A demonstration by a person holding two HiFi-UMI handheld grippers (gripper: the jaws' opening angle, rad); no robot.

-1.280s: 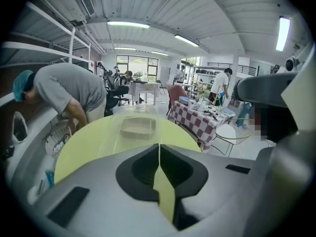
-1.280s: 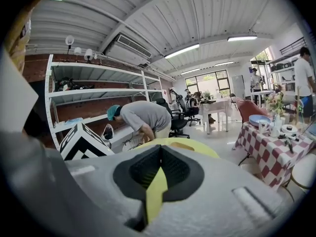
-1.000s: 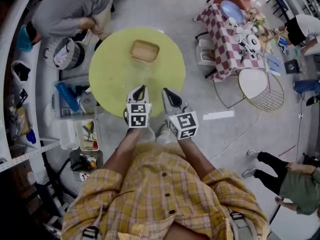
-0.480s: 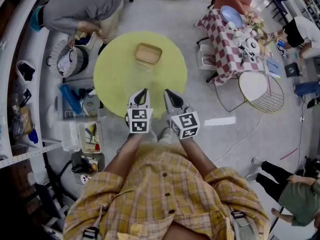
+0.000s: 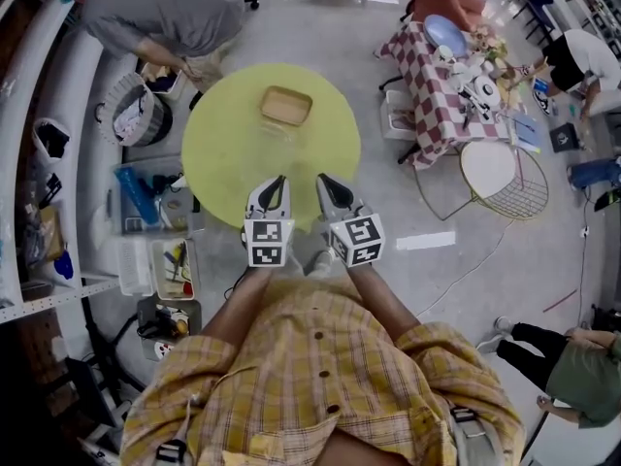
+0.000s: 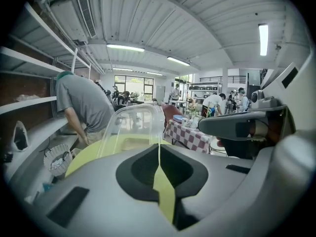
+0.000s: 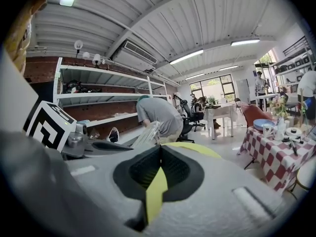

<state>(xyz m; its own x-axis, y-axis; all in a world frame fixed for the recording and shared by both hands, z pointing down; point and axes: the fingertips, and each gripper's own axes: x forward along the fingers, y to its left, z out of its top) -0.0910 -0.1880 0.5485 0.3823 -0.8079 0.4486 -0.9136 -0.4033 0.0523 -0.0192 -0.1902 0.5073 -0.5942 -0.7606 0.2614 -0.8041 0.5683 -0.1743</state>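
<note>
One clear lid (image 6: pixel 131 125), pinched upright by left hand-held gripper (image 6: pixel 159 149); right hand-held gripper (image 7: pixel 160 154) closed.

A see-through plastic tub (image 6: pixel 131 127) stands on the round yellow table (image 5: pixel 223 134), near the table's middle. Its top is rounded. A flat, light brown box (image 5: pixel 286 106) lies open on the table's far side, just behind the tub.
</note>
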